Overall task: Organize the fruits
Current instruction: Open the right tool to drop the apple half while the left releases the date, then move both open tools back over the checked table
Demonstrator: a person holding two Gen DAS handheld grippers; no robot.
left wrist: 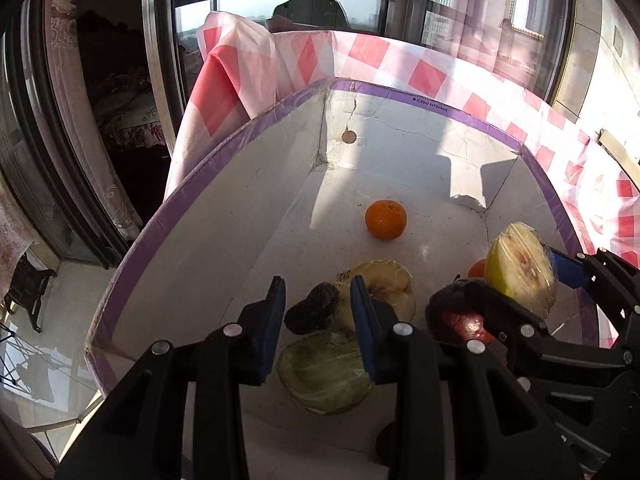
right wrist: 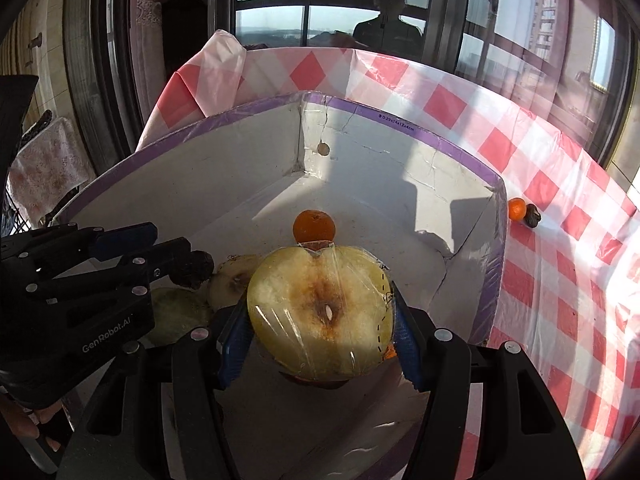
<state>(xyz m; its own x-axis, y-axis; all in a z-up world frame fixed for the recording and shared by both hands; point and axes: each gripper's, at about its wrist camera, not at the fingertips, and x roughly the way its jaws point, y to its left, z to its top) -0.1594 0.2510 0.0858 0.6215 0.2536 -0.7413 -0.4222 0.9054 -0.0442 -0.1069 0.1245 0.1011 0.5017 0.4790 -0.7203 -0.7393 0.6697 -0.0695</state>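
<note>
A white box with a purple rim [left wrist: 400, 94] [right wrist: 400, 122] holds fruit. Inside lie an orange [left wrist: 385, 219] [right wrist: 314, 226], a wrapped apple half [left wrist: 390, 288], a dark date [left wrist: 312, 312] and a greenish wrapped fruit half [left wrist: 324, 372]. My left gripper [left wrist: 320, 320] is open above the date and empty. My right gripper [right wrist: 320, 320] [left wrist: 516, 280] is shut on a plastic-wrapped apple half [right wrist: 320, 312] [left wrist: 520, 264], held over the box. A dark red fruit [left wrist: 456, 316] lies below it.
The box stands on a red-and-white checked cloth [right wrist: 560, 240]. A small orange [right wrist: 517, 209] and a dark date [right wrist: 533, 216] lie on the cloth outside the box's right wall. Windows and curtains stand behind the table.
</note>
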